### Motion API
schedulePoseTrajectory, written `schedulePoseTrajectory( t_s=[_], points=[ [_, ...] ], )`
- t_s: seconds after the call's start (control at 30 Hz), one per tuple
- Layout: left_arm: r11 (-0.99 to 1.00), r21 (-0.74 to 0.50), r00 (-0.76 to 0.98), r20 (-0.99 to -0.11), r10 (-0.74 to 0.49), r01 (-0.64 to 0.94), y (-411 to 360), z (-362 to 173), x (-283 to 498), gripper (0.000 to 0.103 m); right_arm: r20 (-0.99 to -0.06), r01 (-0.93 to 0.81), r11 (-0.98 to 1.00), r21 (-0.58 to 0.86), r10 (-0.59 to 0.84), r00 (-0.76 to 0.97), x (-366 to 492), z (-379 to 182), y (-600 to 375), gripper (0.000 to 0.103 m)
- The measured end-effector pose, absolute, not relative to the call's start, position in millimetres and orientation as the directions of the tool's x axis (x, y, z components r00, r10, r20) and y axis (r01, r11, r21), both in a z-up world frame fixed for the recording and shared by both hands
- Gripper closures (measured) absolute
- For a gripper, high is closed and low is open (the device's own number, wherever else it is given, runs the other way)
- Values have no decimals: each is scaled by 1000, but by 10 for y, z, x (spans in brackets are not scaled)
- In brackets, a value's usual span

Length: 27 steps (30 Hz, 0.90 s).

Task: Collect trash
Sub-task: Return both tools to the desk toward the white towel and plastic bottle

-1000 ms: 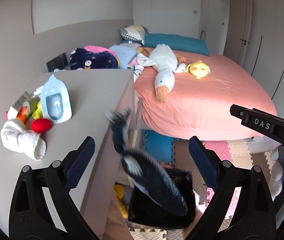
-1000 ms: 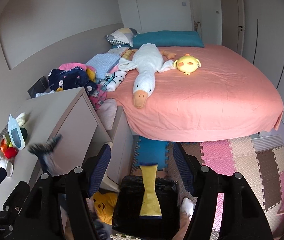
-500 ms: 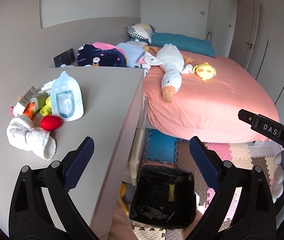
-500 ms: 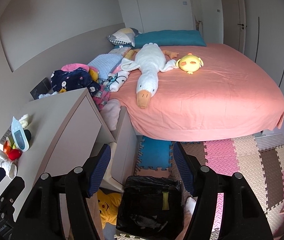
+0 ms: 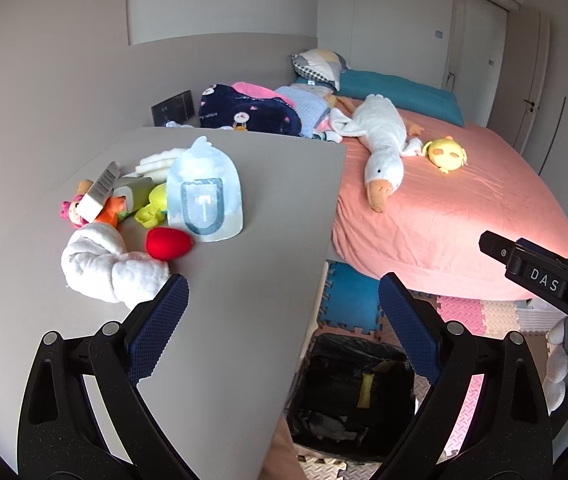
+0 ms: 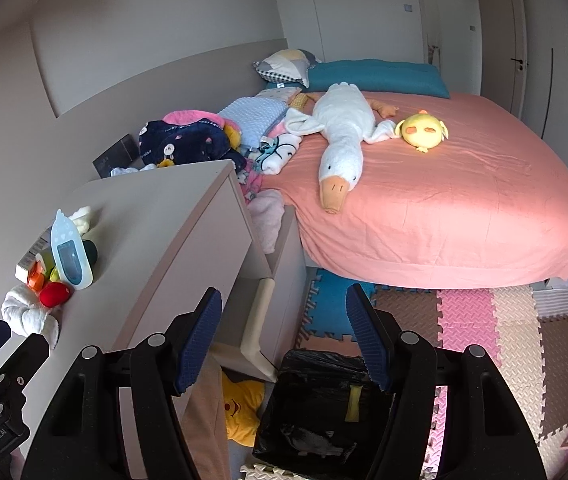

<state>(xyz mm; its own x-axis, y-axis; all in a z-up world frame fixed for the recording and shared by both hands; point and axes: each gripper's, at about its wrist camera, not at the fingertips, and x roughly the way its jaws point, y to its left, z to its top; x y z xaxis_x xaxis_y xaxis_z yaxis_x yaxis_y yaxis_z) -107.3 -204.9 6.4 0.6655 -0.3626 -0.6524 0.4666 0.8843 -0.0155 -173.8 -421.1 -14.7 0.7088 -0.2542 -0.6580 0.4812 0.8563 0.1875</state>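
Below right gripper (image 6: 281, 338) fingers (image 6: 197, 338), spread empty: trash bin (image 6: 316, 412).

The dark sock (image 6: 316, 444) and yellow strip (image 6: 352, 402) that were dropping a second ago now lie inside the black bin (image 6: 324, 360); both grippers have swung toward the worktop (image 5: 223, 280).

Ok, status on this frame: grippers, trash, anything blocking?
Left gripper and right gripper open, empty. Bin on floor holds dark and yellow scraps. Clutter on dresser top; nothing blocking.
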Motion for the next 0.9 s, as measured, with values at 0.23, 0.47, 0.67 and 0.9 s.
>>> schedulePoseTrajectory(
  t_s=[0.23,0.47,0.67,0.9],
  points=[
    [916,-13,685,-660,-308,400,-1750,47,-895,11,-662,425,884,192,-203,721,-1451,-170,-3954,38],
    [946,-13,702,-667,-249,323,-1458,16,-684,11,-649,336,916,222,-118,752,-1191,-202,-3706,37],
    [965,-19,705,-679,-203,260,-1250,-69,-481,11,-632,247,936,251,-35,774,-968,-213,-3536,31],
    [979,-57,668,-723,-177,197,-1027,-221,-194,11,-629,180,951,253,21,777,-712,-206,-3358,29]
  ],
)
